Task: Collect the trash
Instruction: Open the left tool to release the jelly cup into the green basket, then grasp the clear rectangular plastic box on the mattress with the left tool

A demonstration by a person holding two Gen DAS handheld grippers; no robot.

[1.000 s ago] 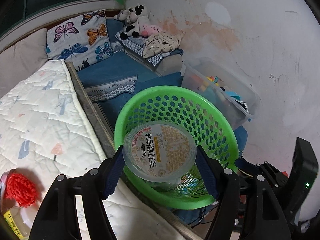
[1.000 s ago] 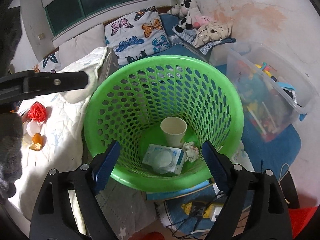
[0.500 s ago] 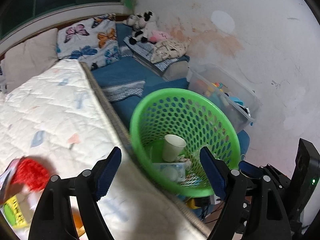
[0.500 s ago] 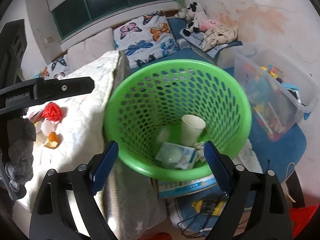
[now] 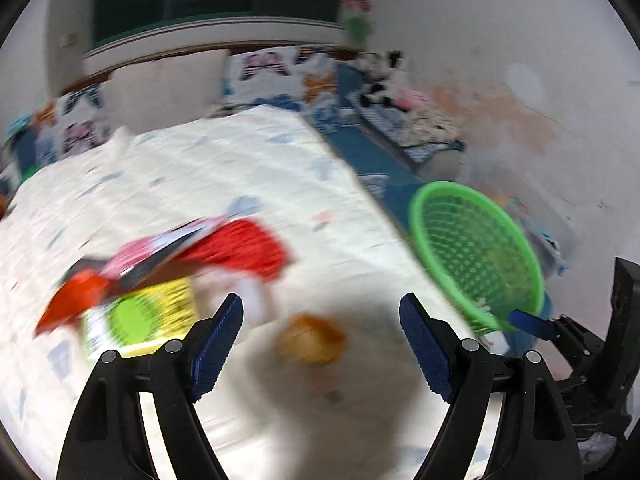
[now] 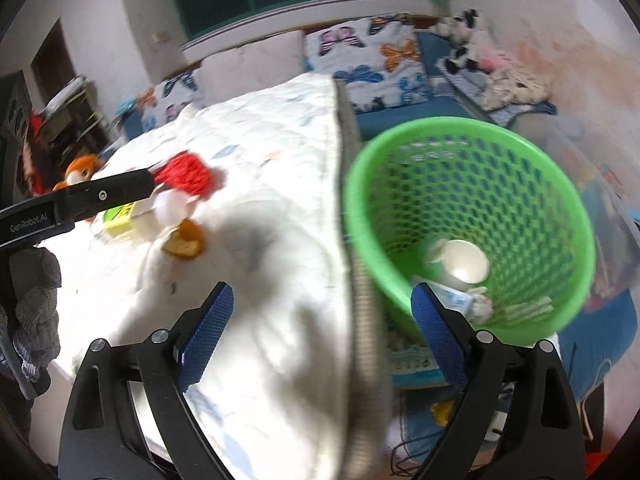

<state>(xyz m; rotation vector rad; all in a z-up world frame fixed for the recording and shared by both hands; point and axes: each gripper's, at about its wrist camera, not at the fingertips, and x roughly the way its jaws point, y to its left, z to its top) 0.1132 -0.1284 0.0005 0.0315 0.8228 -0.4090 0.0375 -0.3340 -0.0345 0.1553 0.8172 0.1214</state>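
on the white quilt [image 5: 248, 184] lay a blurred heap of trash: a red net bundle [image 5: 244, 250], a yellow and green packet [image 5: 140, 316] and an orange peel [image 5: 310, 338], all near each other. the green basket [image 6: 468, 224] stood beside the bed edge, with a paper cup [image 6: 462, 262] and a small wrapper [image 6: 454, 300] inside. the left gripper [image 5: 320, 344] hovered over the quilt, above the peel, its jaws wide apart and holding nothing. the right gripper [image 6: 320, 330] hung over the bed edge, also spread and empty.
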